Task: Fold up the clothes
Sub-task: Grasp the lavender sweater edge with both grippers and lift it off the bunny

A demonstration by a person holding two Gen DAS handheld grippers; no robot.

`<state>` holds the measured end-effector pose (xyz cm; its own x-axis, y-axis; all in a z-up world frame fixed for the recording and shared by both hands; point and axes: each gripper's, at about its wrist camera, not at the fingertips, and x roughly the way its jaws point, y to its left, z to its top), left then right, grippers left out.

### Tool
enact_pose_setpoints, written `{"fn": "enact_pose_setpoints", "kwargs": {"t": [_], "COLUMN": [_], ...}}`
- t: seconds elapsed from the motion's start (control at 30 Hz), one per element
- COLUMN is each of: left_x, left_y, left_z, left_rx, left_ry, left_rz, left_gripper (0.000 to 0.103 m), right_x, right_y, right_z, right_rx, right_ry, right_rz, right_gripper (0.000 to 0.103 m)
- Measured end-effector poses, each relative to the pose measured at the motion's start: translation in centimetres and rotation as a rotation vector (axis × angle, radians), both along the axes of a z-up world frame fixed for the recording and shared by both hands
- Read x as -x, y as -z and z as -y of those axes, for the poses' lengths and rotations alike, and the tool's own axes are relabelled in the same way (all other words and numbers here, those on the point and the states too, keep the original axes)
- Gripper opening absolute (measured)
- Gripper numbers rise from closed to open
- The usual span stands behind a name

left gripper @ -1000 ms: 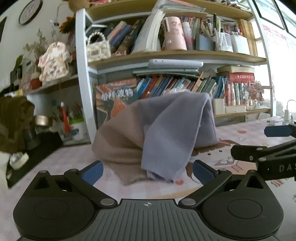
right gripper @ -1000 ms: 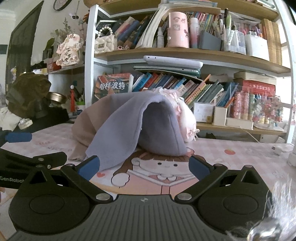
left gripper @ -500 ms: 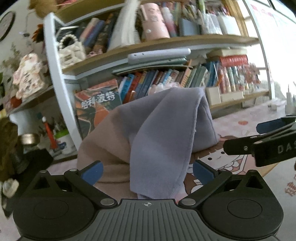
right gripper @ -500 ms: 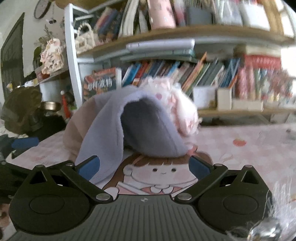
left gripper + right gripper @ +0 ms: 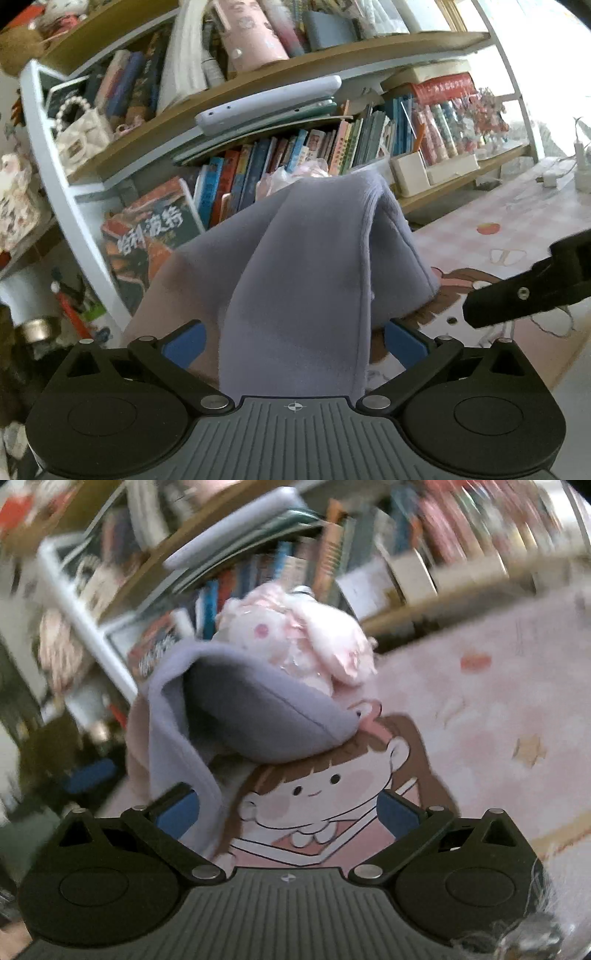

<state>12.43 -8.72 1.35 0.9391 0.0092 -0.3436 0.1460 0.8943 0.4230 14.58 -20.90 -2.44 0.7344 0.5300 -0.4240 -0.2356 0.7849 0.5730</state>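
A lavender and beige garment lies heaped on the table, draped over a pink plush toy. My left gripper is open, and a hanging lavender flap of the garment lies between its blue pads. My right gripper is open too, low over the cartoon-girl print, with the flap's edge by its left pad. The right gripper's black finger shows at the right of the left wrist view. The right wrist view is blurred.
A pink tablecloth with a cartoon girl covers the table. Behind the heap stands a crowded bookshelf with books, boxes and a white bag. A charger and cable lie far right. Dark clutter sits at the left.
Both grippers have moved in closer to the heap and tilted. The lavender flap now lies between the left gripper's pads. The right wrist view has become blurred with motion.
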Motion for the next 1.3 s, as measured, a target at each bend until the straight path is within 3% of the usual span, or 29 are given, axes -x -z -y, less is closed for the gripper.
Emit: {"fn": "enact_pose_setpoints", "kwargs": {"t": [0.13, 0.3, 0.33, 0.37, 0.4, 0.43, 0.47, 0.53, 0.63, 0.77, 0.87, 1.07, 1.3], "left_x": [-1.8, -3.5, -3.8, -4.2, -4.6, -4.7, -4.5, -3.8, -0.5, 6.1, 9.8, 13.3, 15.3], "left_y": [0.7, 1.3, 1.3, 1.1, 0.9, 0.6, 0.0, -1.1, -2.9, -3.9, -3.9, -3.3, -3.0], "left_z": [1.8, 2.6, 2.5, 1.9, 1.4, 0.6, -0.5, -2.7, -5.2, -5.8, -5.9, -7.1, -9.1], "left_rx": [-0.106, -0.147, -0.140, -0.118, -0.095, -0.063, -0.021, 0.074, 0.180, 0.134, 0.114, 0.095, 0.176], "left_ry": [0.016, 0.008, -0.008, -0.030, -0.053, -0.075, -0.086, -0.093, -0.045, 0.058, 0.107, 0.106, 0.095], "left_rz": [0.027, 0.062, 0.068, 0.067, 0.066, 0.066, 0.061, 0.052, 0.061, 0.103, 0.112, 0.121, 0.128], "left_gripper": [0.103, 0.103, 0.096, 0.078, 0.066, 0.036, 0.018, 0.013, 0.012, 0.011, 0.012, 0.012, 0.012], "right_x": [-0.3, 0.0, 0.1, 0.2, 0.3, 0.3, 0.4, 0.6, 0.9, 1.0, 1.5, 4.2, 8.1], "right_y": [0.6, 0.7, 0.6, 0.4, 0.4, 0.3, 0.3, 0.4, 0.8, 1.8, 2.3, 3.3, 3.5], "right_z": [0.8, 1.8, 1.9, 1.9, 1.9, 2.0, 2.1, 2.2, 2.1, 1.3, 0.2, -1.4, -2.9], "right_rx": [-0.143, -0.363, -0.393, -0.415, -0.437, -0.460, -0.493, -0.559, -0.664, -0.834, -0.888, -0.894, -0.815], "right_ry": [0.044, 0.058, 0.059, 0.057, 0.057, 0.056, 0.053, 0.039, 0.002, -0.064, -0.085, -0.105, -0.125], "right_rz": [-0.078, -0.151, -0.150, -0.147, -0.147, -0.148, -0.151, -0.156, -0.168, -0.211, -0.238, -0.321, -0.370], "right_gripper": [0.103, 0.103, 0.103, 0.103, 0.103, 0.103, 0.103, 0.102, 0.101, 0.101, 0.100, 0.098, 0.093]}}
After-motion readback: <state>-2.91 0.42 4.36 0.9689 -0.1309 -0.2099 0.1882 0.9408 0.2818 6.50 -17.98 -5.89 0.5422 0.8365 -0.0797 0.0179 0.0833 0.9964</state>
